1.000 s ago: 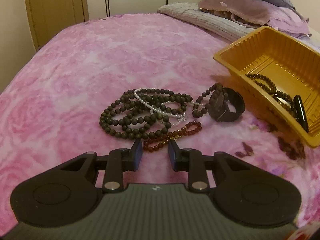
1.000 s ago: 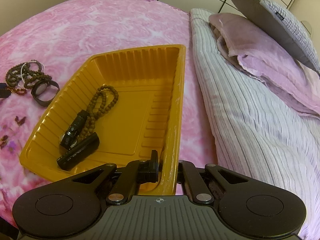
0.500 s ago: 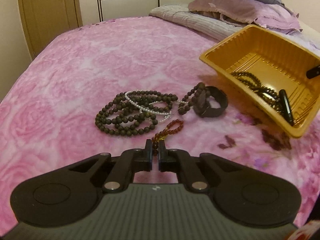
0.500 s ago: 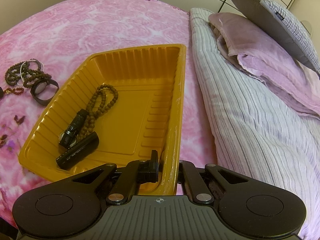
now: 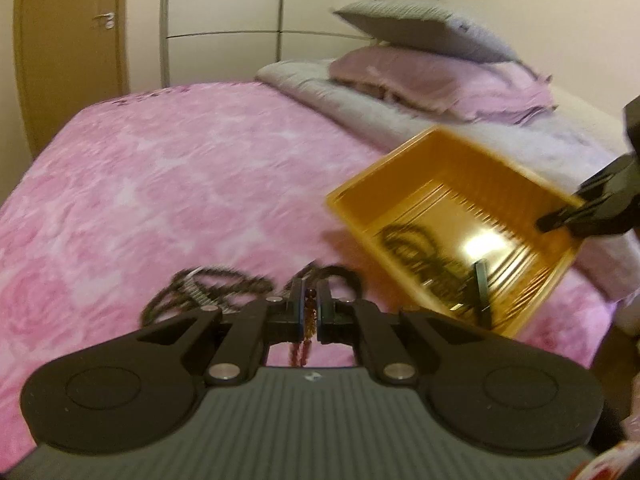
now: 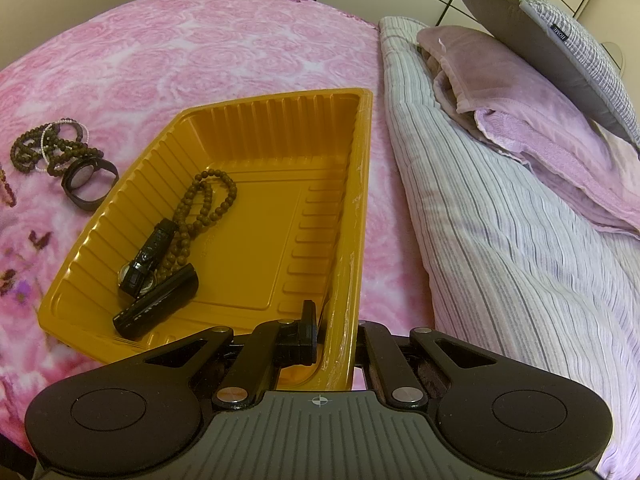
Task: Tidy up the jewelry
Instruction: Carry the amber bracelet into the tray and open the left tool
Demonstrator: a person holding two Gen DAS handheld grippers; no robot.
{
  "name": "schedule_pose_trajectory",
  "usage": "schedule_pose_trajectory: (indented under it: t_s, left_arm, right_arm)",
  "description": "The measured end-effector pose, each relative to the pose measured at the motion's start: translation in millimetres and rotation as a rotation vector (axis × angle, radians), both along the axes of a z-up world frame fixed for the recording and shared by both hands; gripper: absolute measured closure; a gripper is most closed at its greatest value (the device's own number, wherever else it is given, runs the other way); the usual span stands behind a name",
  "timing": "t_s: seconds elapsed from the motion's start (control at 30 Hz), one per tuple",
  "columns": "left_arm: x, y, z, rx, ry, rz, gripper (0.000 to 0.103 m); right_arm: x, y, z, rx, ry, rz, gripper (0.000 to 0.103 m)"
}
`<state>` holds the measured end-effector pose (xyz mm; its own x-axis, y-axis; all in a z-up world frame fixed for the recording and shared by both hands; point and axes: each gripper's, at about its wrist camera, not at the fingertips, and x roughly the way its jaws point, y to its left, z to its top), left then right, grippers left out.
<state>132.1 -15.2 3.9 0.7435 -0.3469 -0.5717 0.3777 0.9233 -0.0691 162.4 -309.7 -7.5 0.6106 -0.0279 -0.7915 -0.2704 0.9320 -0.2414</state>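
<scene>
My left gripper is shut on a red-brown bead bracelet that hangs between the fingers above the pink bedspread. Behind it lie dark bead necklaces and a black watch; they also show in the right wrist view, the necklaces and the watch. My right gripper is shut on the near rim of the orange tray, also in the left wrist view. The tray holds a brown bead strand, a black watch and a black bar.
A striped pillow, a folded purple towel and a grey cushion lie right of the tray. A door and wardrobe stand beyond the bed. The pink bedspread spreads left of the tray.
My left gripper closed on the red-brown bracelet and lifted it off the bed, swinging toward the tray. The right gripper kept its hold on the tray rim.
</scene>
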Motion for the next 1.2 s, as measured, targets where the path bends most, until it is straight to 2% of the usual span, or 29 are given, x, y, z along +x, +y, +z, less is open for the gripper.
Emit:
schedule_pose_trajectory:
  t_s: [0.17, 0.33, 0.67, 0.93, 0.97, 1.0, 1.03, 1.2]
  left_arm:
    - [6, -27, 17, -0.078, -0.017, -0.084, 0.099]
    - [10, -60, 22, -0.106, -0.02, -0.166, 0.099]
    - [13, -113, -4, -0.097, 0.053, -0.281, 0.099]
    - [13, -126, -18, -0.071, 0.083, -0.306, 0.098]
    - [14, -126, -19, -0.072, 0.089, -0.306, 0.094]
    - [15, -125, -19, -0.076, 0.096, -0.306, 0.084]
    - [16, -123, -20, -0.08, 0.1, -0.3, 0.082]
    - [21, -93, -18, -0.088, 0.089, -0.208, 0.082]
  right_arm:
    - [0, 0, 0, 0.001, 0.0, 0.0, 0.099]
    - [0, 0, 1, 0.004, 0.0, 0.001, 0.099]
    - [1, 0, 1, 0.007, 0.007, 0.001, 0.099]
    - [0, 0, 1, 0.008, 0.007, 0.0, 0.099]
    - [0, 0, 1, 0.008, 0.007, 0.0, 0.099]
    - [0, 0, 1, 0.008, 0.007, 0.001, 0.099]
    - [0, 0, 1, 0.008, 0.007, 0.001, 0.099]
    - [0, -1, 1, 0.008, 0.007, 0.0, 0.099]
